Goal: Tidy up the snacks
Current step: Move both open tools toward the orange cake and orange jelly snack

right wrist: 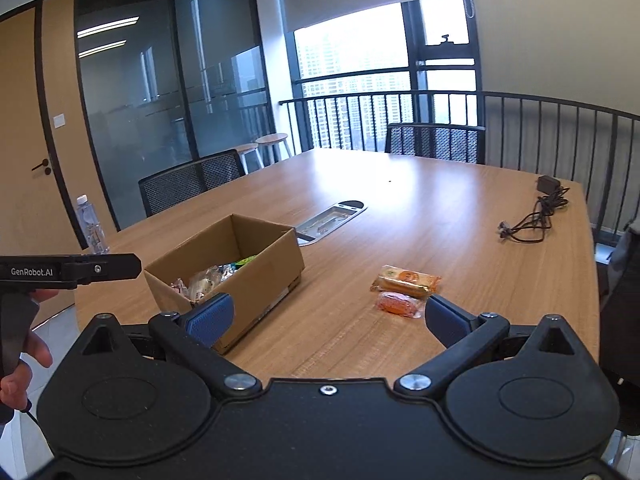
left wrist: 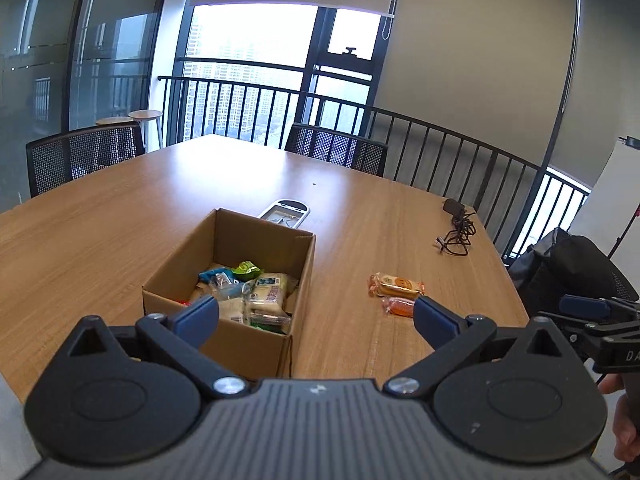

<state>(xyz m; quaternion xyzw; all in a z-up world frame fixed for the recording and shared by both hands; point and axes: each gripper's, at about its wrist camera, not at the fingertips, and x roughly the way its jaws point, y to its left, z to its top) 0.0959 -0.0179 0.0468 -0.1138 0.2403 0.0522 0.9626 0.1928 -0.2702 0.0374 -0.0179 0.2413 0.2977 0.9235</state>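
2 wrapped snacks (right wrist: pixel 404 290) right of cardboard box (right wrist: pixel 256 264) — light, crinkly, likely slippery; pinch mid-body. Left gripper (left wrist: pixel 316 316), right gripper (right wrist: pixel 328 316): spread, empty.

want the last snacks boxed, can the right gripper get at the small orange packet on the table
Probably yes: the small orange packet lies on bare wooden table just ahead of the open, empty right gripper, nothing between them. The larger orange wrapped snack lies just behind it.

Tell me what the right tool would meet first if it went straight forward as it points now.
Probably the bare wooden table between the open cardboard box and the small orange snack packet; depth is unclear.
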